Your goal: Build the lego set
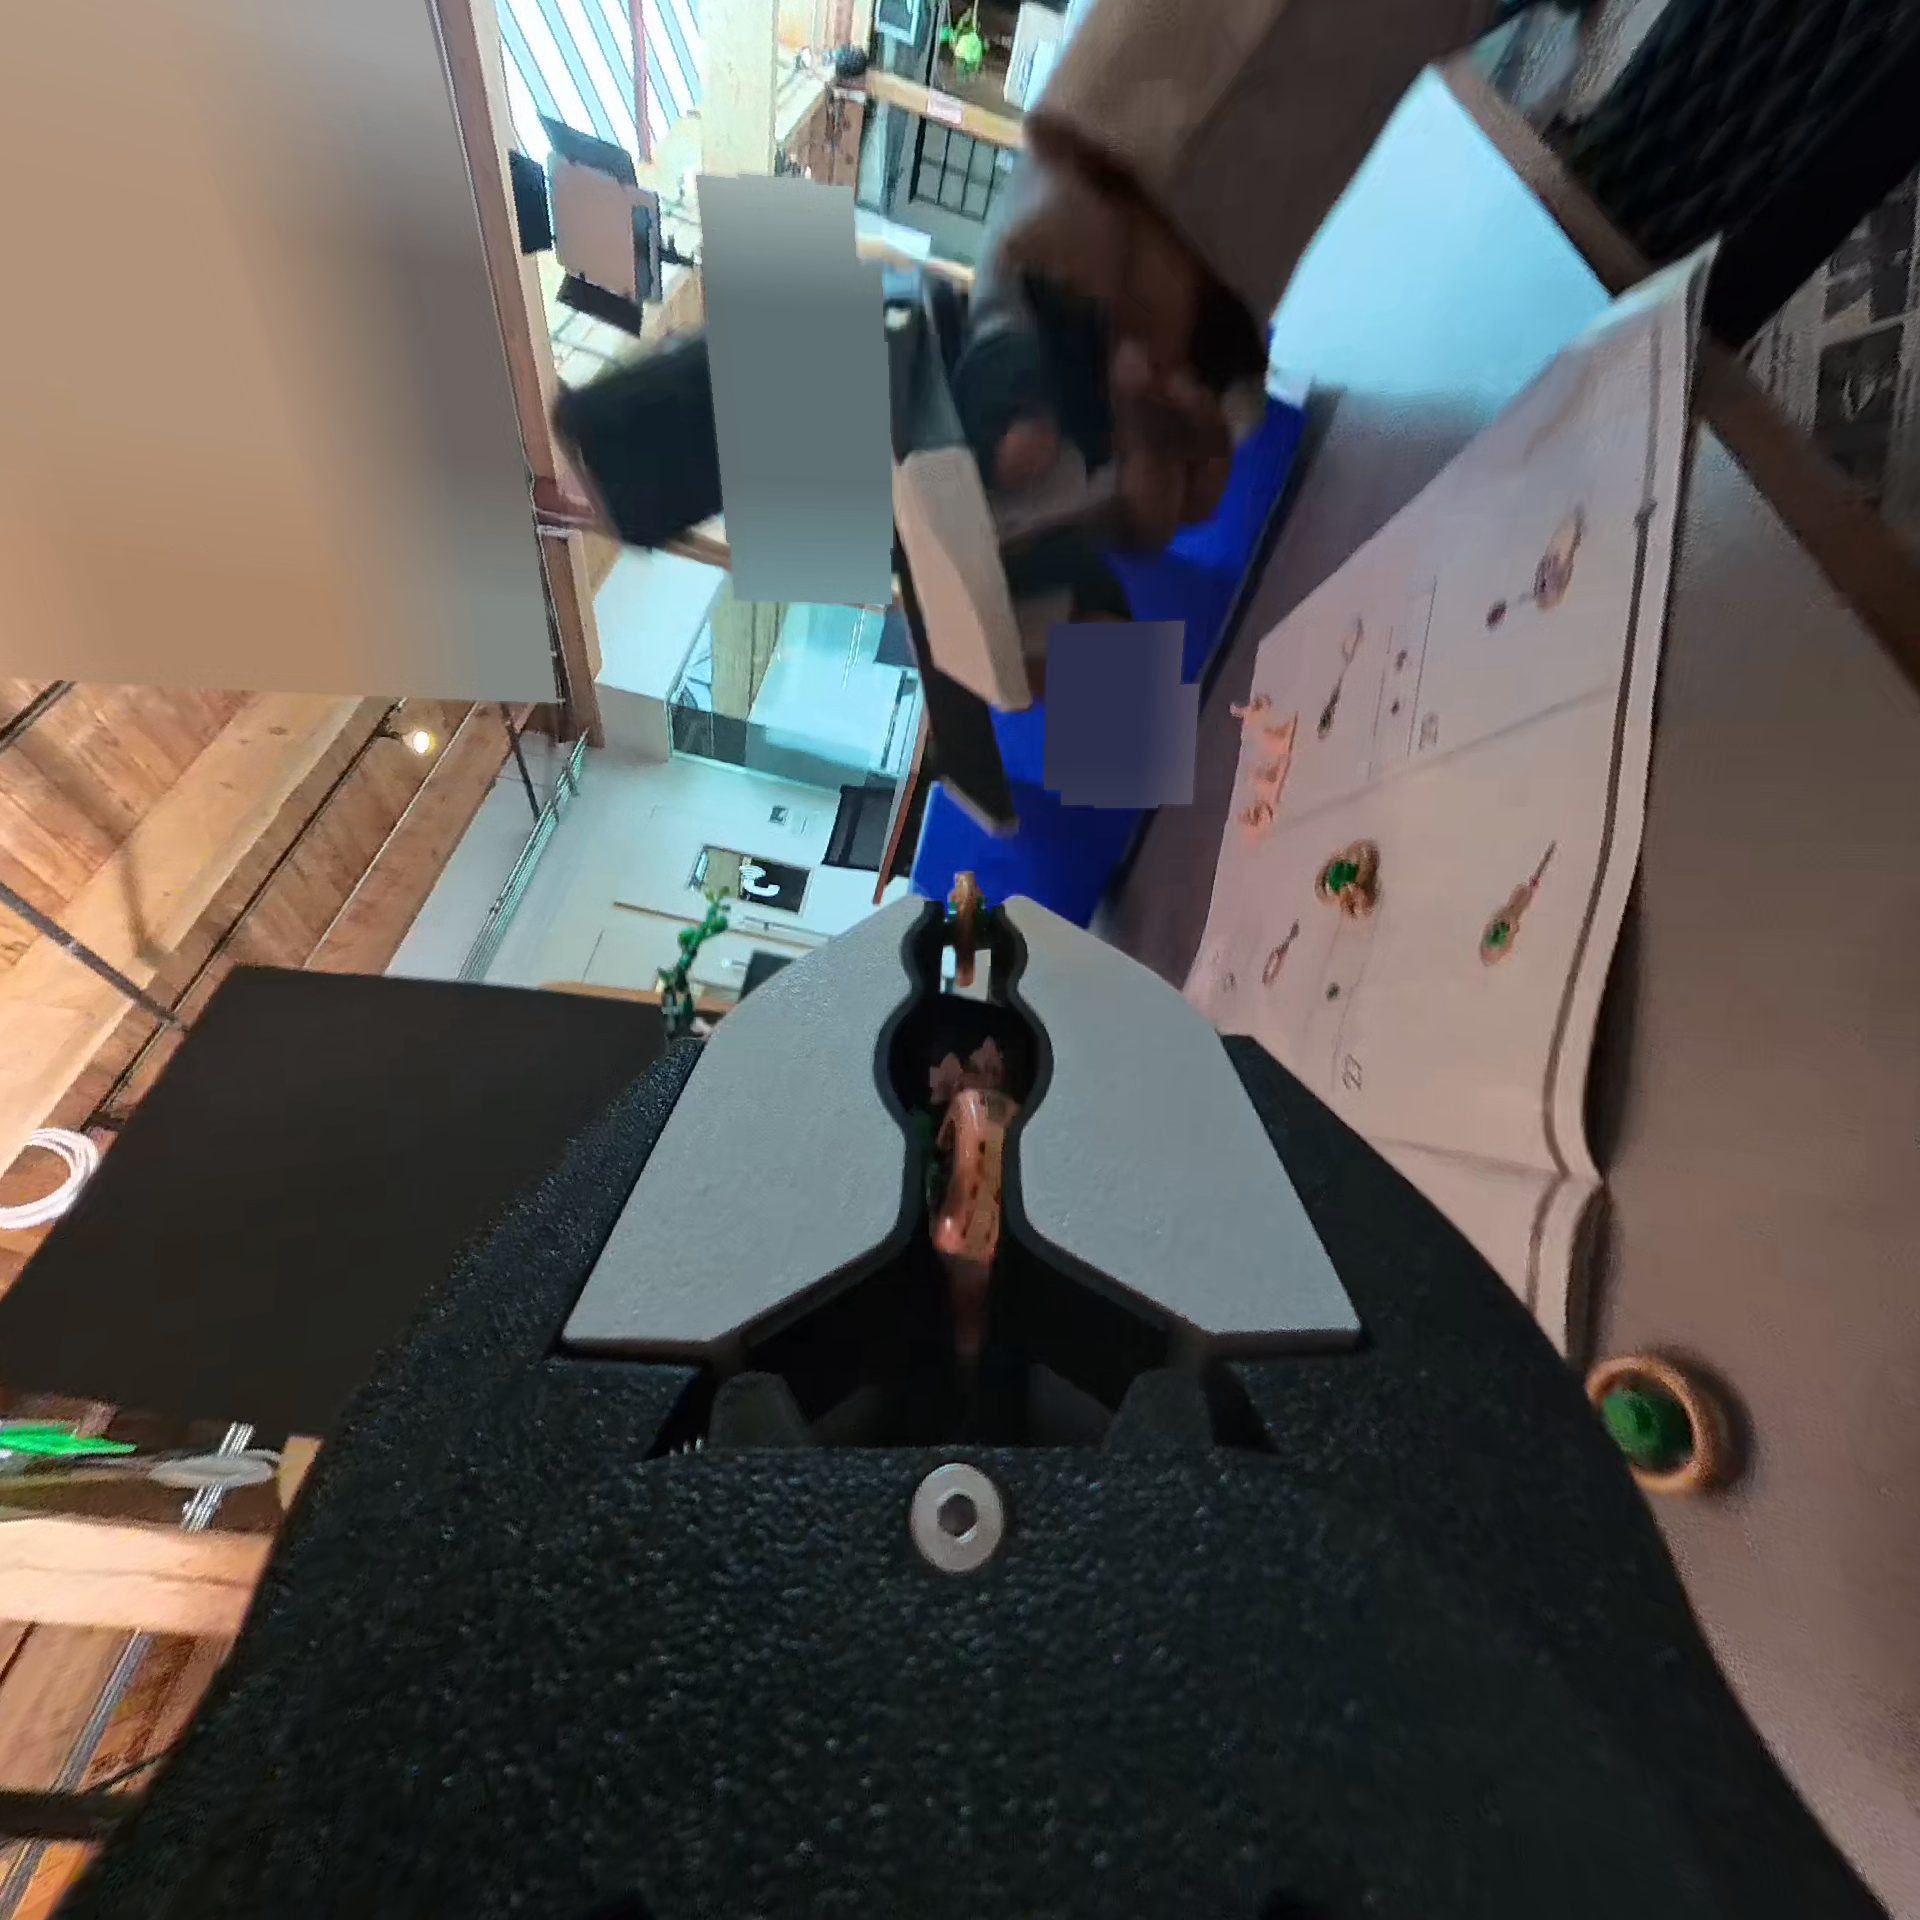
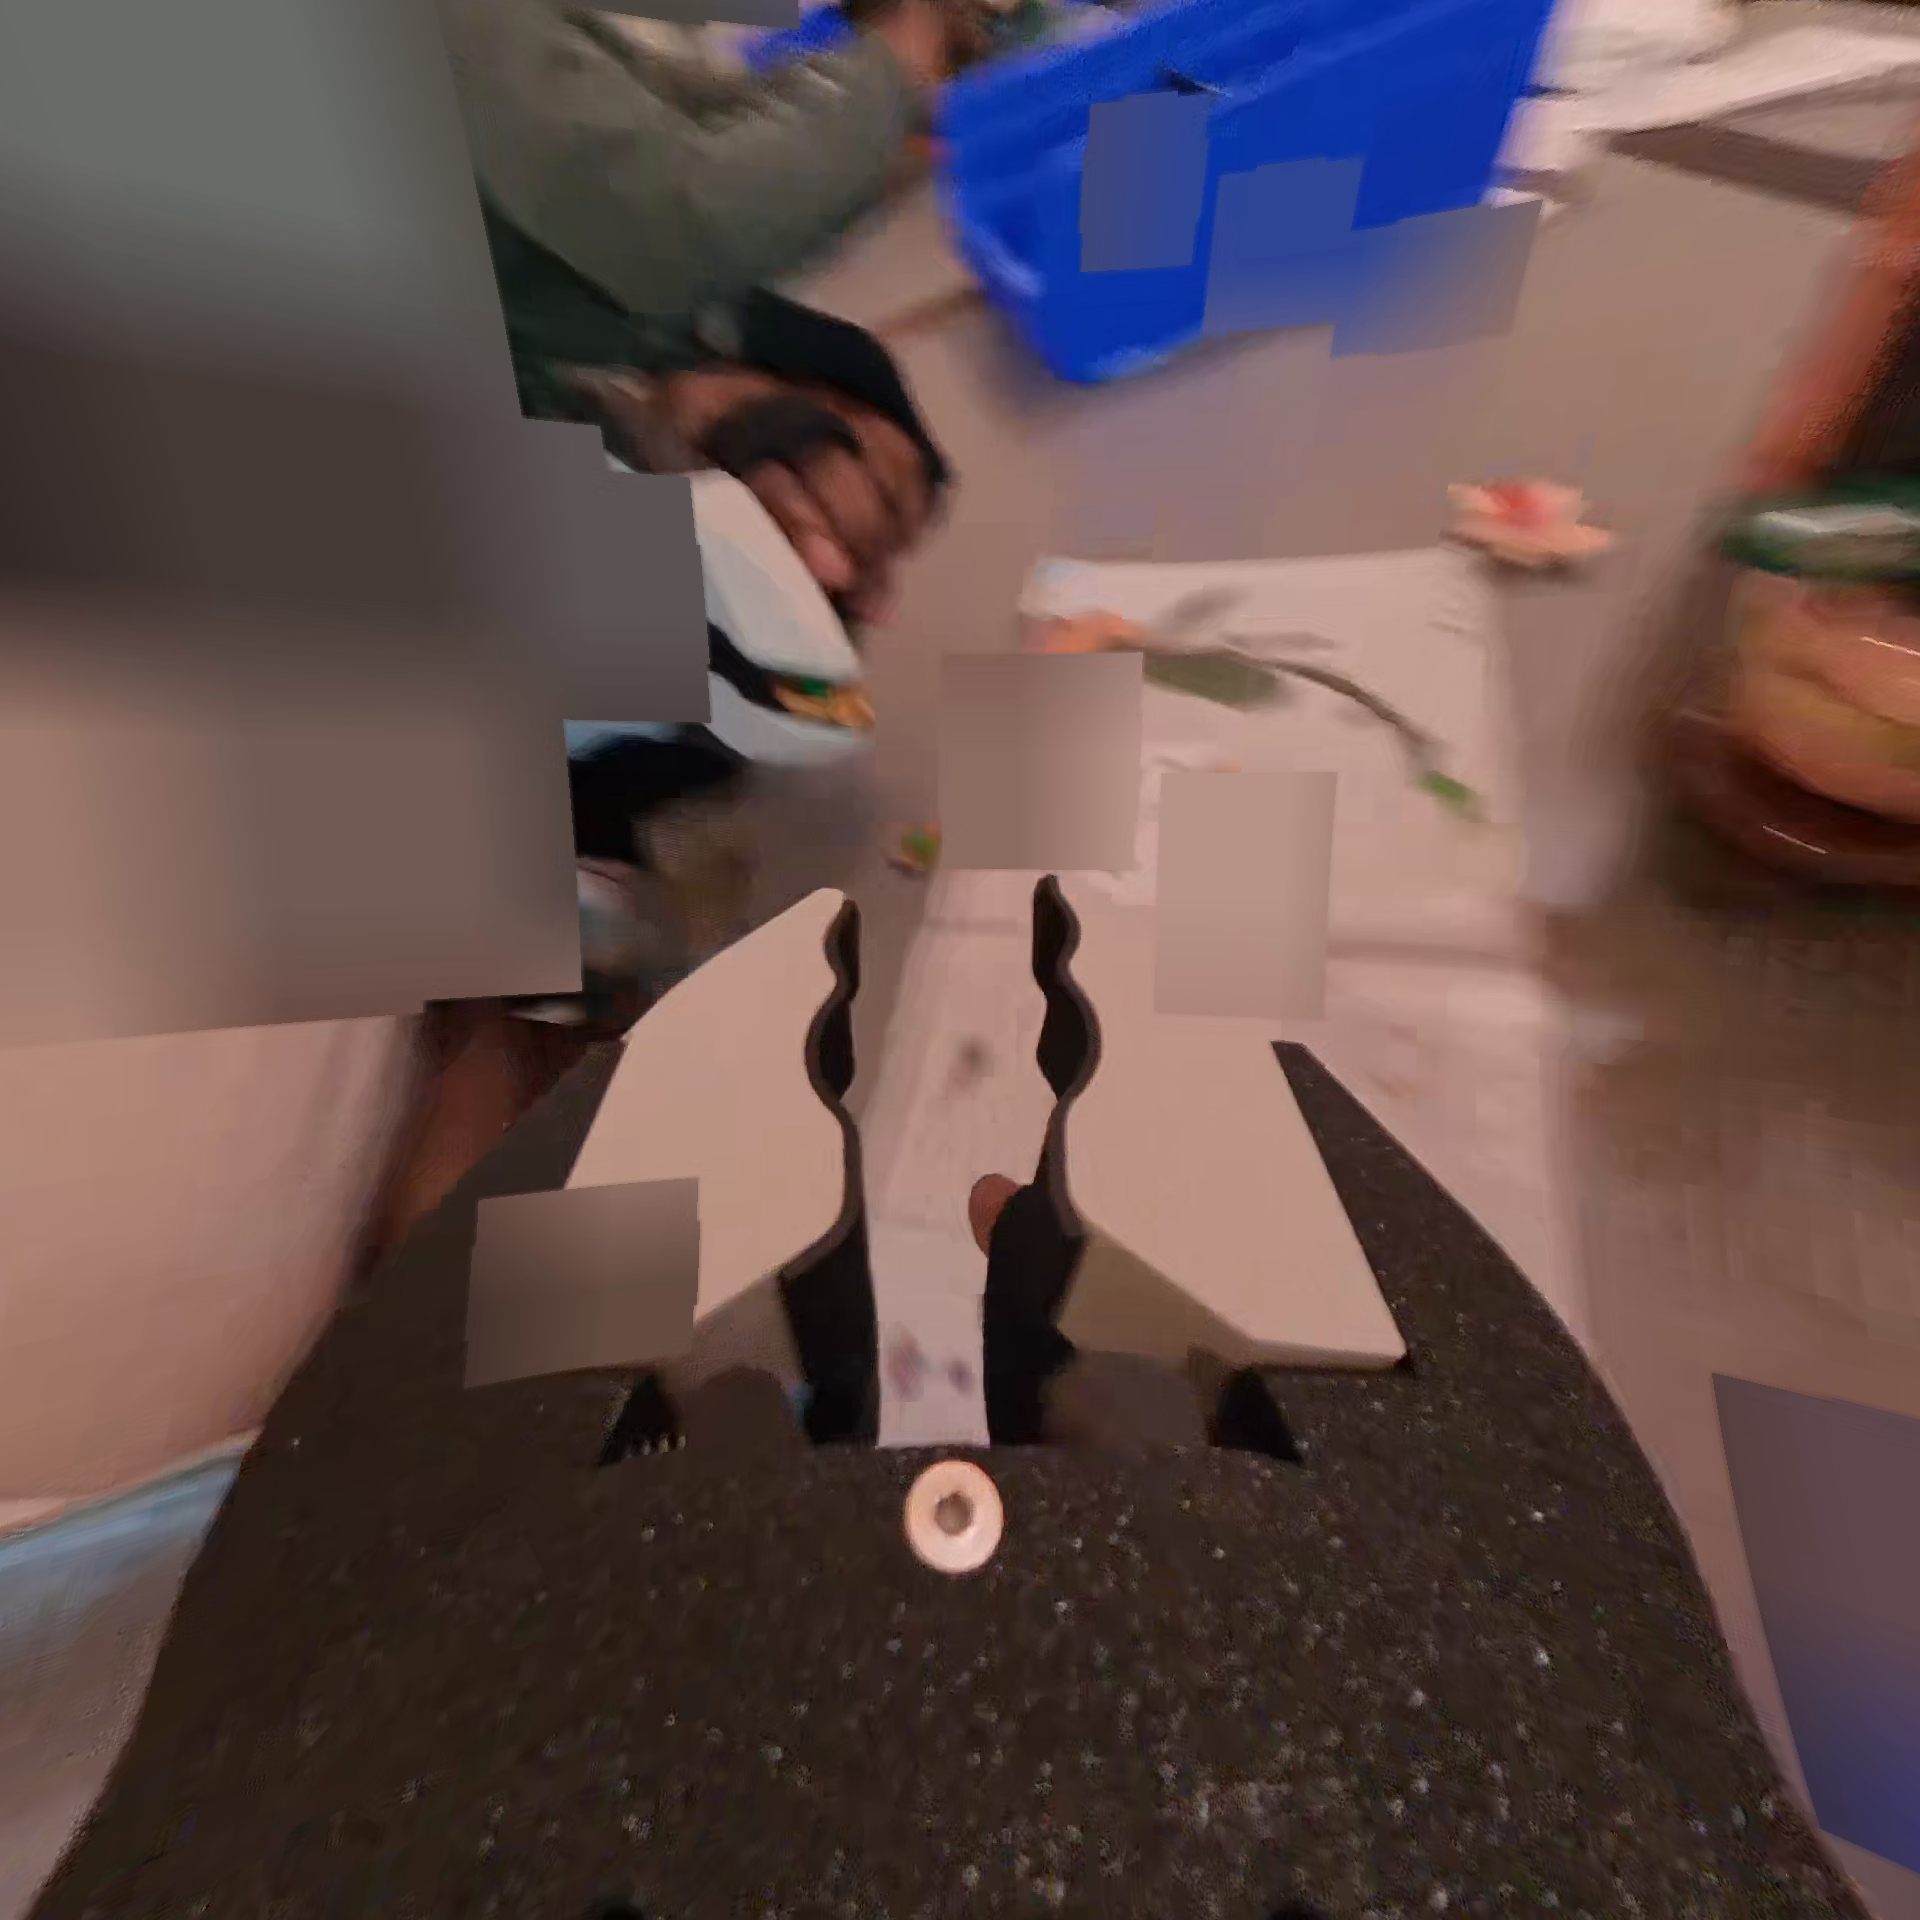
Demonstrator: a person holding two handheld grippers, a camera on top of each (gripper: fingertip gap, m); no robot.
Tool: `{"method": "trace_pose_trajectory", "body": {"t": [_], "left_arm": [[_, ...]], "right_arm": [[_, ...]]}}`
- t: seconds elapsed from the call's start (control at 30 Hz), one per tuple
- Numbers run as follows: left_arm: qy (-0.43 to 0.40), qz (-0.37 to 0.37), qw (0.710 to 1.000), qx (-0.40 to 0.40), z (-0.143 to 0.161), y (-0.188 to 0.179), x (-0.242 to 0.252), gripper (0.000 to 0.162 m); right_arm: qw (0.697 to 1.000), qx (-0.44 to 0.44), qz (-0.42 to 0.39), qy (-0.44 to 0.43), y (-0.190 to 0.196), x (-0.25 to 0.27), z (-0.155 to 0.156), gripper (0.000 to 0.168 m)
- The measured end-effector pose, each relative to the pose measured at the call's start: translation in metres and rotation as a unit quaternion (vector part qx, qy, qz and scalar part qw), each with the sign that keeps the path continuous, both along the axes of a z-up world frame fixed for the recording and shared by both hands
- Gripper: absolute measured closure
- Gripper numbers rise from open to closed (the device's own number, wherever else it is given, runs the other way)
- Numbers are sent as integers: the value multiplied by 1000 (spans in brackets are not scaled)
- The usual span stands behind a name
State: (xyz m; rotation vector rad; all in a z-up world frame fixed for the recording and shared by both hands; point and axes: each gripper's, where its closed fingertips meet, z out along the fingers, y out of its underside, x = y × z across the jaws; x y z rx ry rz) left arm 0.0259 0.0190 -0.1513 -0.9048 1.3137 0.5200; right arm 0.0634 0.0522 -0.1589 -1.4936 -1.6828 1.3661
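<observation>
- The left gripper has its 2 grey fingers pressed together on a slim tan lego piece, which runs lengthwise down the slot between them; its tip pokes out at 12 o'clock.
- In the left wrist view, an open instruction booklet lies on the grey table at 2 o'clock, and a round tan-and-green lego piece sits on the table at 4 o'clock, just past the booklet's corner.
- A blue bin stands at 12 o'clock beyond the fingertips.
- The right gripper is held with its jaws apart and nothing between them; booklet paper shows through the gap.
- The right wrist view is heavily blurred: a pink lego flower on a green stem lies at 1 o'clock, a tan lego pot at 3 o'clock.
- The person's hand grips the left gripper at 11 o'clock.
</observation>
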Motion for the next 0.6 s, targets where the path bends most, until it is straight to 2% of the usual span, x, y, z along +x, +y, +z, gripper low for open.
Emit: {"method": "trace_pose_trajectory", "body": {"t": [0.1,0.2,0.33,0.6], "left_arm": [[-12,16,1000,-4,-14,5,-13,155],[-20,15,1000,-5,-24,7,-14,155],[-5,18,1000,-6,-37,8,-16,154],[-25,23,999,-18,-40,12,-23,154]], "right_arm": [[981,102,-144,-79,46,43,-25,147],[947,131,-243,-162,67,82,-57,157],[919,147,-283,-234,67,103,-88,154],[903,139,-332,-236,88,83,-93,159]]}}
